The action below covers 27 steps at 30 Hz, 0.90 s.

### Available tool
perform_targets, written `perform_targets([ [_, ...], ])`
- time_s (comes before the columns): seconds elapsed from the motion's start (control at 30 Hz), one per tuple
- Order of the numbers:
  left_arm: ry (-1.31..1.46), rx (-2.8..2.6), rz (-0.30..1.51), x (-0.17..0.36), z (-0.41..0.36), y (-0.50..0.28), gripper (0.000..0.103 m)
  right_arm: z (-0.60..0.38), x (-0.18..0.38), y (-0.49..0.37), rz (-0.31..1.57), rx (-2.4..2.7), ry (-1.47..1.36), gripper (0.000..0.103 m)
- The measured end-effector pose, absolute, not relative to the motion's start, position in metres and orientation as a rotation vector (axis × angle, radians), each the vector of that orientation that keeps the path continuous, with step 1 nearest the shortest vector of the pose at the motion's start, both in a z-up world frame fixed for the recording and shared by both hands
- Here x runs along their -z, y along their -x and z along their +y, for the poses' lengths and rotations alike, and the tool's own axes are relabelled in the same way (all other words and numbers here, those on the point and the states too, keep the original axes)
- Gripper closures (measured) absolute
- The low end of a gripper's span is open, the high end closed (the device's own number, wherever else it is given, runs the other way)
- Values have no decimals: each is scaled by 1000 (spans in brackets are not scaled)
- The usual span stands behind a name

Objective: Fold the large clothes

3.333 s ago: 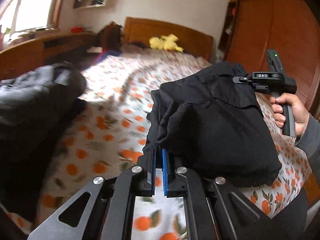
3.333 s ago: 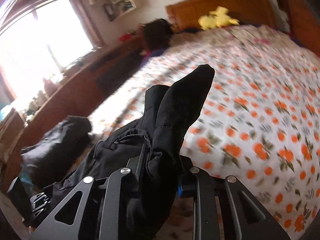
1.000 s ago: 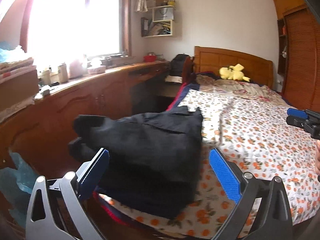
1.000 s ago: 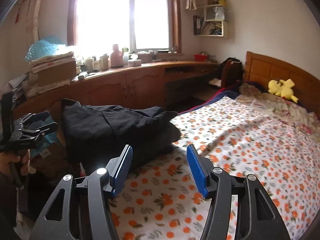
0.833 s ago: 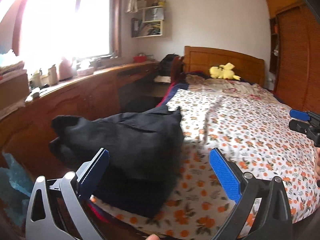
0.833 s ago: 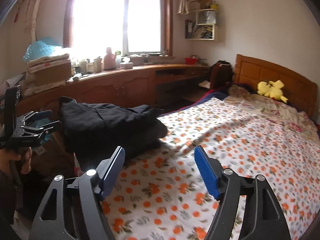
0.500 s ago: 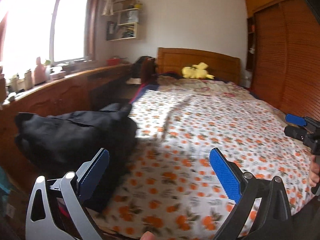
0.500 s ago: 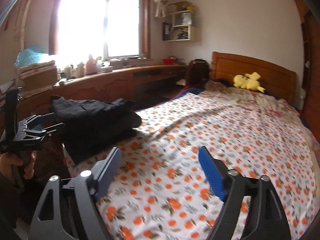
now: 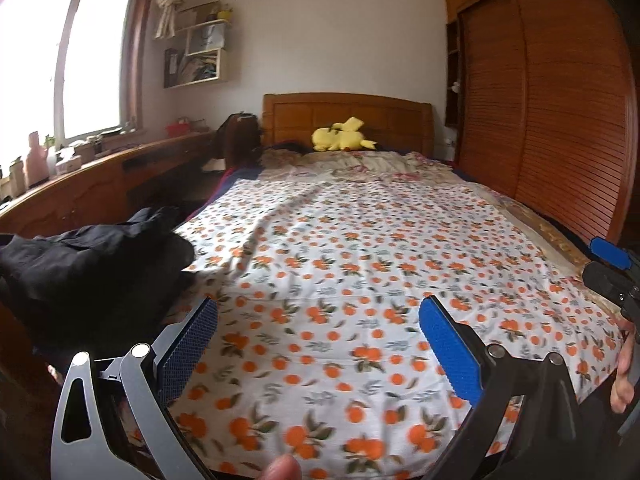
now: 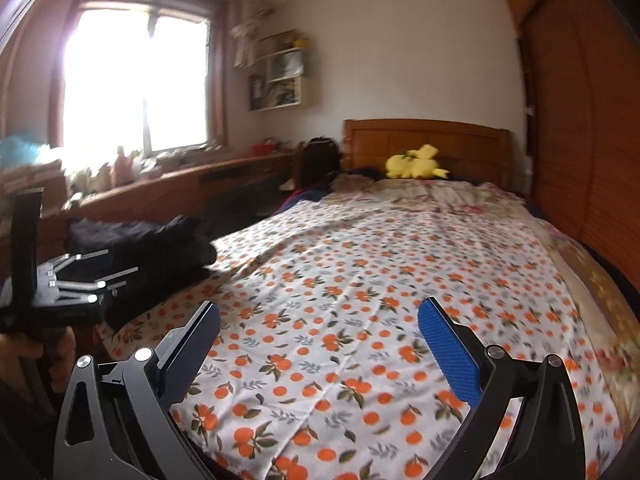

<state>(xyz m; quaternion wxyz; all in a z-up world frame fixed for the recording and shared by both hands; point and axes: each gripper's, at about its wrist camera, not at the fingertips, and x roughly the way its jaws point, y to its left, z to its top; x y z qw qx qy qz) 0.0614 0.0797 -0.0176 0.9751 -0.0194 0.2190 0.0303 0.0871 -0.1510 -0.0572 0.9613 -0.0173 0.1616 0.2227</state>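
Note:
A folded black garment [image 9: 88,264] lies on the near left corner of the bed, also seen at the left in the right wrist view as a dark bundle [image 10: 160,252]. My left gripper [image 9: 320,320] hangs open over the orange-print sheet [image 9: 360,248], to the right of the garment, nothing between its blue pads. My right gripper [image 10: 320,322] is over the same sheet with its jaws still opening wide and nothing between them. Each gripper shows at the edge of the other's view, held in a hand.
A yellow plush toy [image 9: 342,136] lies by the wooden headboard [image 9: 348,116]. A wooden desk counter [image 9: 100,184] runs along the left under the window. A slatted wardrobe [image 9: 560,120] stands close on the right. A dark bag [image 9: 240,136] sits by the bed head.
Both grippers swung right, away from the black garment, which slid from centre to the left edge of both views. The right jaws widened. The garment stays on the bed corner.

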Motion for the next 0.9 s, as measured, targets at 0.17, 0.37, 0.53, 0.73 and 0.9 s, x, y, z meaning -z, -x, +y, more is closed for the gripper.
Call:
perform_targets([
  [0.17,24,-10,441,15,41,-52,2,-176,59,-65,298,-355,2,7],
  [0.37,-1,20,437,15,14,-41,2,-193,68,-51,289,-309,-2,7],
  [0.53,0,20,429,13,6,-35,2,-198,70,-47,284,-302,-15,8],
  [0.73,6,26,428,14,7,-32,2,-198,69,-44,280,-300,-21,8],
  [0.9,1,24,419,12,8,-28,2,-199,68,-44,281,-295,-24,8],
])
